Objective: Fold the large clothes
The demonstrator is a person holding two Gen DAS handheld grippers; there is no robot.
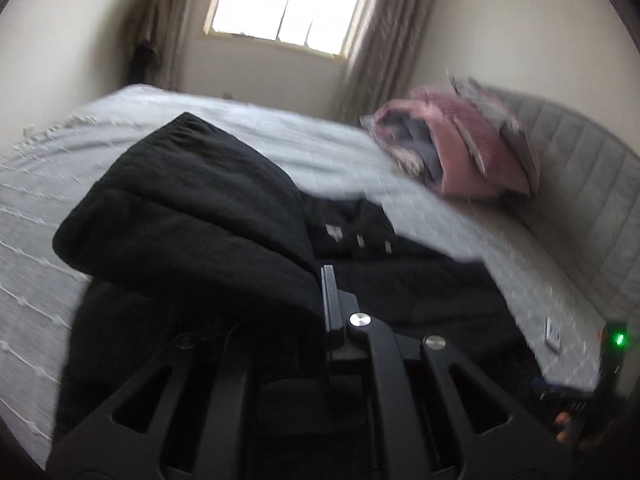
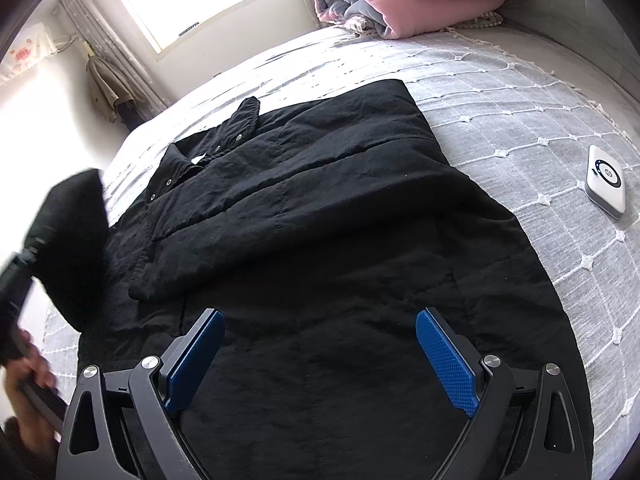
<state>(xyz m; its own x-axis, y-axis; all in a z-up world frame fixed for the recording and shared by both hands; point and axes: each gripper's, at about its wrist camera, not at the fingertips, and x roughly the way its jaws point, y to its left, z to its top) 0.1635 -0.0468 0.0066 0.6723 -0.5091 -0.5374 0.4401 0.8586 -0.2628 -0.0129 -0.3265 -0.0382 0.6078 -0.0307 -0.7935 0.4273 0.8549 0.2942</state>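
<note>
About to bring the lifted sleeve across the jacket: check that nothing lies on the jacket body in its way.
Nothing visible does. The left gripper holds the sleeve raised over the black jacket, whose body lies bare. The white device sits on the bedspread off to the side, apart from the jacket. The right gripper hovers open over the near hem.

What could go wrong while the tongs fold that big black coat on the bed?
The left tongs pinch only an edge of the lifted sleeve, so it might slip and flop back crooked. The right tongs are open over the black coat, so nothing pins it; pulling could drag it toward the white gadget.
</note>
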